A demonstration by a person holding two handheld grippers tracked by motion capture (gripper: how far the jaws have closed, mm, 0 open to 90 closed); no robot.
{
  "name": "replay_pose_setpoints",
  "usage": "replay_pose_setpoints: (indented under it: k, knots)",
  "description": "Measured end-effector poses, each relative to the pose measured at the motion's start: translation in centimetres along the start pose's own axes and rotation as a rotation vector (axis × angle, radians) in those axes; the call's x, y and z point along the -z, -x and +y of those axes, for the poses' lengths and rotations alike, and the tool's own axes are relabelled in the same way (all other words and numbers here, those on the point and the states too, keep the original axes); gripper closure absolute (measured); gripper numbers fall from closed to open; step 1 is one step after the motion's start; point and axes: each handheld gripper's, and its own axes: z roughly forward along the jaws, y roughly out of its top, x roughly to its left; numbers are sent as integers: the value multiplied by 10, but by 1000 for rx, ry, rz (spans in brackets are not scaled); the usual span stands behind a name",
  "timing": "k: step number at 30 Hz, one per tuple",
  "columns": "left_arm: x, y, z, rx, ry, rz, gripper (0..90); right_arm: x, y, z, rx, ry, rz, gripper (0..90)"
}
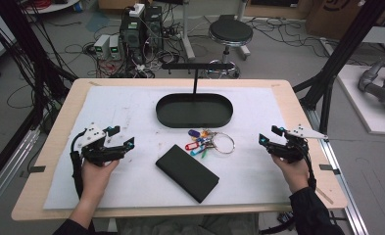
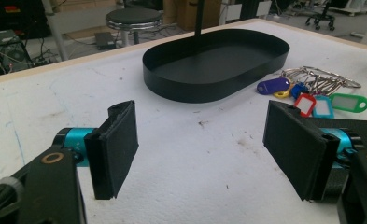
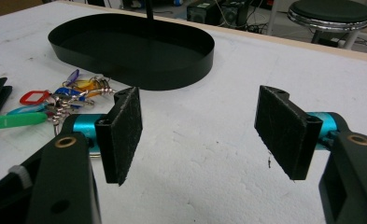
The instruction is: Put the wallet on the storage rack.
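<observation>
A black oval tray (image 1: 194, 110) with an upright T-shaped stand sits at the table's middle back. In front of it lies a bunch of keys with coloured tags (image 1: 205, 141) on metal rings. A flat black case (image 1: 187, 172) lies slantwise near the front centre. My left gripper (image 1: 122, 138) rests at the left of the white mat, open, with nothing between its pads. At the right my right gripper (image 1: 269, 135) is open and empty too. The left gripper view has the tray (image 2: 216, 60) and keys (image 2: 312, 92) ahead; the right gripper view shows the tray (image 3: 130, 44) and keys (image 3: 59, 100) at its left.
A white mat (image 1: 131, 117) covers most of the wooden table (image 1: 53, 147). Beyond the far edge stand a round stool (image 1: 230, 33), computer boxes and tangled cables on the floor. Black frame posts rise at both sides of the table.
</observation>
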Motion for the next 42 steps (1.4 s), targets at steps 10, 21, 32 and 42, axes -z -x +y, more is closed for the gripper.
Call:
replay_pose_setpoints:
  k: [10, 21, 32, 42]
  knots:
    - [-2, 6, 2, -24, -18, -57, 261, -5, 1, -1, 6, -12, 13, 322]
    - [-11, 18, -1, -57, -70, -167, 286, -1, -6, 1, 38, 7, 25, 322]
    - [-17, 30, -7, -60, -133, -269, 315, -2, -6, 0, 33, -1, 17, 318]
    - [-34, 49, -16, -148, -281, -379, 380, 1, -9, 0, 42, 9, 30, 316]
